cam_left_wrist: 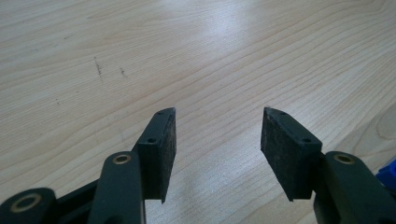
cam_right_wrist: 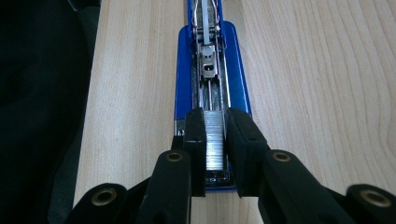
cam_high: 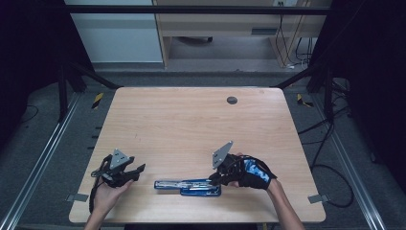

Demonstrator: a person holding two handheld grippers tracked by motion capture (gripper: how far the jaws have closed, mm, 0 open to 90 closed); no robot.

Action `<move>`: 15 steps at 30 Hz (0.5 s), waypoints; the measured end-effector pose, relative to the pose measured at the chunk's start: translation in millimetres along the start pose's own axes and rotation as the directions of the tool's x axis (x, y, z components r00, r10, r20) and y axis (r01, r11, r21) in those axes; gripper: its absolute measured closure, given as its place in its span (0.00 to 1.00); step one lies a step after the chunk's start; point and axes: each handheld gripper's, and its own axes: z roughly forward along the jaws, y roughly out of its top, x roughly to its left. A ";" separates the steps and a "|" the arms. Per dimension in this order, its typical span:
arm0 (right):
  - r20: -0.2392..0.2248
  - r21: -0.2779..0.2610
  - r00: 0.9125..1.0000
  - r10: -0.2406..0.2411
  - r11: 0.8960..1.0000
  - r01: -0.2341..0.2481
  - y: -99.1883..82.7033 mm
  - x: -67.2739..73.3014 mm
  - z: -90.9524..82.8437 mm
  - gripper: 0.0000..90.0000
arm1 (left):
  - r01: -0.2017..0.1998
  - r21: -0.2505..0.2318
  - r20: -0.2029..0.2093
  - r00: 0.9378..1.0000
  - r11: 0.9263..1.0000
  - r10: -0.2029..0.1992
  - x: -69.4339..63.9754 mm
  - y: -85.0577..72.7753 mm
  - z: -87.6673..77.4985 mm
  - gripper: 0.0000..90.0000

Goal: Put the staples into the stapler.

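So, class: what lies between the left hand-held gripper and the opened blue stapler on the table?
Nothing but bare wooden table: in the high view, an empty strip separates the left hand-held gripper from the stapler. The left gripper view shows plain wood between its open jaws.

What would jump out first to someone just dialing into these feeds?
The opened blue stapler near the table's front edge, its magazine laid bare. The right gripper pinches a silvery strip of staples over that magazine. The left gripper waits open above bare wood to the left.
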 end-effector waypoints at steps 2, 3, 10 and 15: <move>0.003 -0.004 1.000 0.005 1.000 -0.005 0.3 0.7 -1.0 0.87 | 0.000 0.000 0.000 1.000 1.000 0.000 0.1 0.0 0.0 0.51; 0.006 -0.011 1.000 -0.001 1.000 0.001 0.4 0.7 -1.8 0.87 | 0.000 0.001 0.000 1.000 1.000 0.000 0.1 0.0 0.1 0.51; 0.003 -0.015 1.000 -0.005 1.000 0.005 -0.1 0.3 -1.1 0.87 | -0.002 0.002 -0.001 1.000 1.000 0.002 -0.6 0.0 0.5 0.51; 0.010 -0.001 1.000 -0.002 1.000 0.002 -0.6 0.9 0.0 0.85 | -0.001 0.002 0.000 1.000 1.000 0.001 -0.4 0.0 0.3 0.51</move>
